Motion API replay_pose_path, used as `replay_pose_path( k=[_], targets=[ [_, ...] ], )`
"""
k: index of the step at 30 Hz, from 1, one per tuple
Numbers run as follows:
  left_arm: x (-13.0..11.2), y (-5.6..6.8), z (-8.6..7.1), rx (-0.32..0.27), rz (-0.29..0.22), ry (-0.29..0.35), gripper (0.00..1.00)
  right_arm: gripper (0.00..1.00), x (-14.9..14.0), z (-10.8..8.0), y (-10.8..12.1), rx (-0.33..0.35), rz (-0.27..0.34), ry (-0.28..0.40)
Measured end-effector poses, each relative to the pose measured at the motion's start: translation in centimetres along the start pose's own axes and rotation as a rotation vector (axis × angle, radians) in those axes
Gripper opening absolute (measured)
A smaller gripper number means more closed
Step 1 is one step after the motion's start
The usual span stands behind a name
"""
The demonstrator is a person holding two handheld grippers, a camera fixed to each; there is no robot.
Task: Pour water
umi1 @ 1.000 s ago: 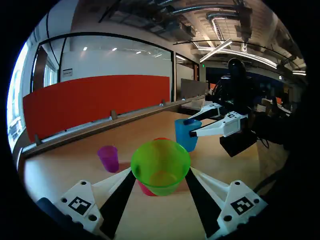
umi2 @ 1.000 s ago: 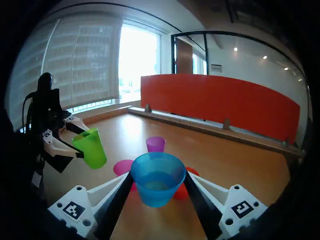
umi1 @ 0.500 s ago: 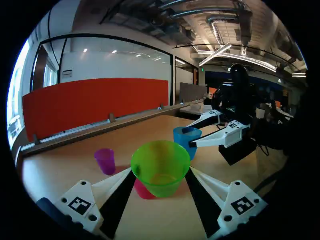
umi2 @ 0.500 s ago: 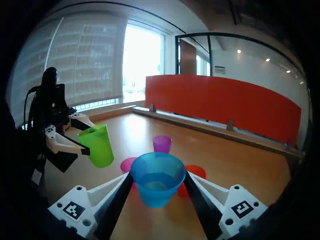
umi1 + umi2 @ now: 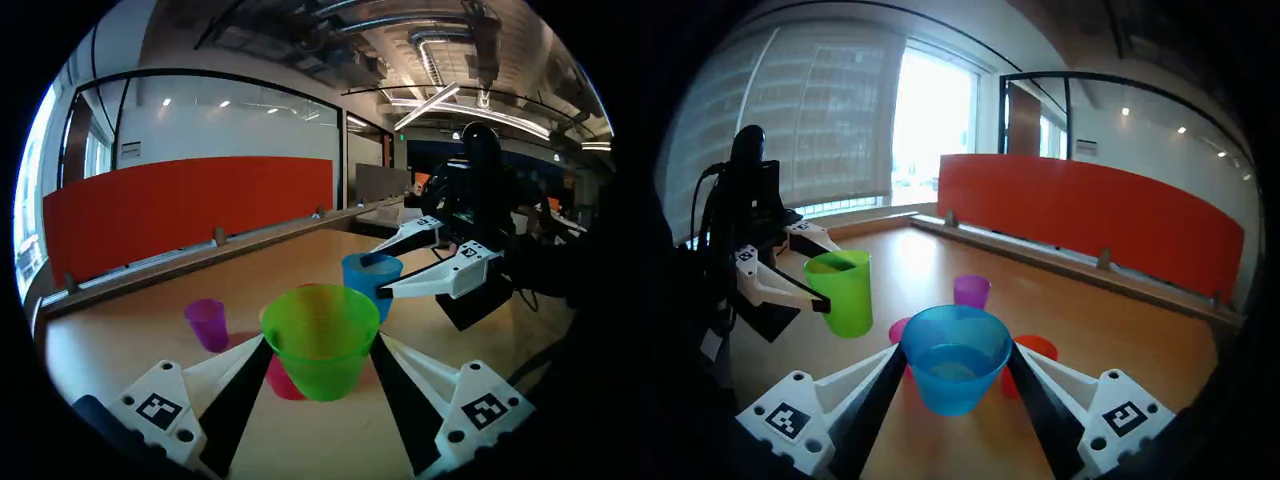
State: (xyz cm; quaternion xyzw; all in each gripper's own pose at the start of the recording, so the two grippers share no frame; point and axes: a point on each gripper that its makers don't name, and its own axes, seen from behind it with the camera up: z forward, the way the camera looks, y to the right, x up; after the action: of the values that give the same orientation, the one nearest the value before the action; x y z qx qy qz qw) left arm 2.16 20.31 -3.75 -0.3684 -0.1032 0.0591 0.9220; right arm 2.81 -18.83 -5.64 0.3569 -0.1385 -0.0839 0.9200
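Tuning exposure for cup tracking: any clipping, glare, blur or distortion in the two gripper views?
Right gripper view: window clips to white, table below it catches glare; blue cup is sharp. Left gripper view: milder light, green cup sharp, the ceiling light strip runs hot. Fisheye bows the orange panel in both views.

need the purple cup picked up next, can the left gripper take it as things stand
Probably not yet: the left gripper is shut on the green cup. The purple cup itself stands free on the table, nothing blocking it.
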Motion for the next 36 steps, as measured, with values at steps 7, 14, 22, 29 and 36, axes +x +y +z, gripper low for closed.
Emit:
replay_pose_path(
  k=[7,14,22,29,36],
  targets=[
    [-0.2,0.6,0.2,-0.015,0.003,-0.015,0.85,0.91,0.4,-0.1,-0.1,-0.003,-0.034,0.01],
    [-0.6,0.8,0.3,-0.03,-0.002,-0.034,0.85,0.91,1.0,0.1,-0.3,0.0,-0.103,0.024],
    [-0.9,0.7,0.4,-0.033,-0.003,-0.043,0.85,0.91,1.5,0.5,-0.6,0.012,-0.174,0.029],
    [-1.4,0.7,0.4,-0.04,0.003,-0.058,0.85,0.91,2.3,0.7,-0.3,0.011,-0.235,0.047],
    [-1.8,1.0,0.7,-0.051,0.012,-0.075,0.85,0.91,3.6,0.9,-0.4,0.022,-0.333,0.067]
  ],
)
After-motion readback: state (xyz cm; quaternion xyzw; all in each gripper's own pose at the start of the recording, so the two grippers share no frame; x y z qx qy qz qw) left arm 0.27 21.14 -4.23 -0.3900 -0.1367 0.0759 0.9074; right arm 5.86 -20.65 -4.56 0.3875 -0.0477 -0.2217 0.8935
